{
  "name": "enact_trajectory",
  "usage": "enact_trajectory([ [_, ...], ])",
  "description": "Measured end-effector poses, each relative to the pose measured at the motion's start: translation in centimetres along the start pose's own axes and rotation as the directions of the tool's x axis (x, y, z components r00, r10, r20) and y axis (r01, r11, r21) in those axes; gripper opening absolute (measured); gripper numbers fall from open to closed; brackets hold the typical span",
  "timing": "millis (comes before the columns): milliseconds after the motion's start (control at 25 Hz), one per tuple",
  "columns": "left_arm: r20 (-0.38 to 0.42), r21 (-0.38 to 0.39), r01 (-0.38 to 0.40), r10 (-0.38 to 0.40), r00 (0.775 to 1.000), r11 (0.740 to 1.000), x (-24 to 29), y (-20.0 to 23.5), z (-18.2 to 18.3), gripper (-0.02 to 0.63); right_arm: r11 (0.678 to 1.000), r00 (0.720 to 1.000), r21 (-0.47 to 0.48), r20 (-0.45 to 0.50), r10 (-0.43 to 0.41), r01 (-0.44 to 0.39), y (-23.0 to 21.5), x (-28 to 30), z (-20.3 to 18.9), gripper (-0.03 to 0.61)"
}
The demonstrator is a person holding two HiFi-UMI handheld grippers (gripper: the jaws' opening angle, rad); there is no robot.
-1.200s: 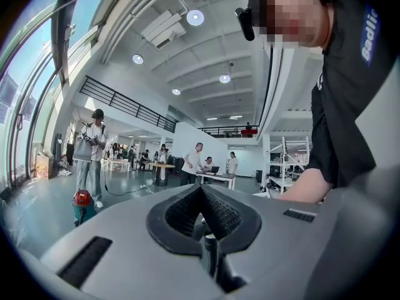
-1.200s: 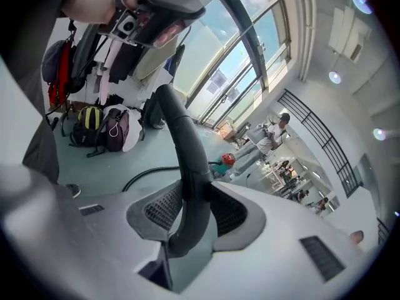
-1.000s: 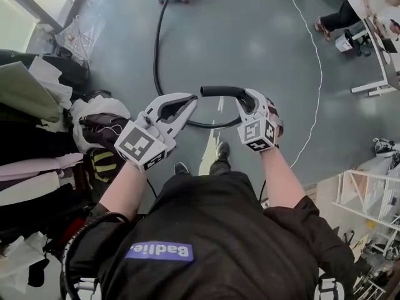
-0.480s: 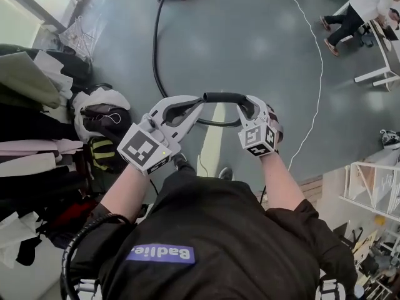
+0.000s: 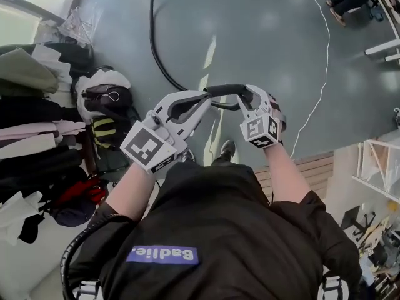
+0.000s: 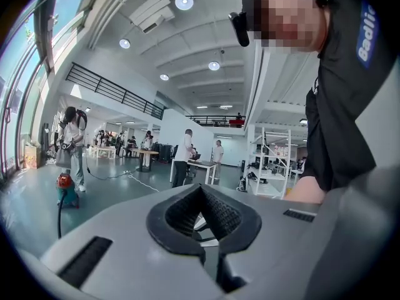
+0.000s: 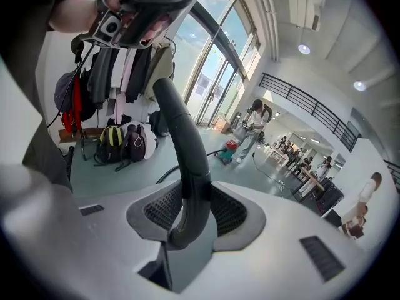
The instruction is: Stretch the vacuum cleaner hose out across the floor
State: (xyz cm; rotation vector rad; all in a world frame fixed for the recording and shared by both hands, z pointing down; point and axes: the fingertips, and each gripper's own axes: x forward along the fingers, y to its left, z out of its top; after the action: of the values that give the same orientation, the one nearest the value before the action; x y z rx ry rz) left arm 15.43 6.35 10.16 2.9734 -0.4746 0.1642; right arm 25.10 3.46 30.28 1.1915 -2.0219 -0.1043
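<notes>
Grey hall floor (image 5: 250, 36) fills the upper part of the head view. On it the black vacuum cleaner hose (image 5: 152, 36) comes down from the top edge, bends to the right and rises to its curved end. The right gripper (image 5: 245, 96) holds this end, with its fingers clamped on the tube from both sides. The left gripper (image 5: 201, 100) is just beside the same end, its fingers together with nothing between them. The vacuum cleaner (image 6: 64, 189) stands far off on the floor. A thin white cable (image 5: 325, 49) lies at the right, and bags (image 5: 103, 102) and hanging clothes (image 5: 31, 99) are at the left.
</notes>
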Motion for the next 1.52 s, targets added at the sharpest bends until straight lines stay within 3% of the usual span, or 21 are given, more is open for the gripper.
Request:
enact_trajectory([
  [320,0.048,-0.001,0.071,-0.071,0.996,0.997,-5.8,-2.1,-1.3,-0.005,0.994,0.995,0.056,-0.039,-0.087,0.089,4.0,-3.5,0.7,0.144],
  [520,0.053,-0.028,0.125,-0.124,0.991,0.992,-11.4,-2.6,-4.0,-0.005,0.973,0.986,0.168,-0.082,-0.145,0.157,7.7,-5.6,1.9,0.144],
  [640,0.052,-0.043,0.137,-0.134,0.990,0.990,-13.8,-2.8,-5.3,-0.005,0.954,0.983,0.242,-0.104,-0.153,0.174,9.8,-6.8,1.9,0.144],
  [880,0.074,-0.067,0.157,-0.152,0.986,0.985,-15.8,-4.6,-6.9,-0.005,0.946,0.979,0.267,-0.137,-0.153,0.185,12.2,-8.2,1.5,0.144],
  [1240,0.070,-0.075,0.055,-0.050,0.996,0.996,-15.9,-6.4,-9.3,-0.005,0.964,0.989,0.240,-0.114,-0.093,0.118,13.7,-7.7,-1.7,0.144],
  [1400,0.028,-0.105,-0.023,0.026,0.999,0.994,-14.5,-9.7,-12.2,-0.005,0.964,0.996,0.257,-0.070,-0.058,0.074,15.4,-8.4,-6.2,0.144],
  [1520,0.007,-0.075,-0.077,0.078,0.997,0.994,-12.8,-13.5,-15.1,-0.005,0.958,0.998,0.283,-0.032,-0.048,0.055,16.9,-9.3,-11.1,0.144],
])
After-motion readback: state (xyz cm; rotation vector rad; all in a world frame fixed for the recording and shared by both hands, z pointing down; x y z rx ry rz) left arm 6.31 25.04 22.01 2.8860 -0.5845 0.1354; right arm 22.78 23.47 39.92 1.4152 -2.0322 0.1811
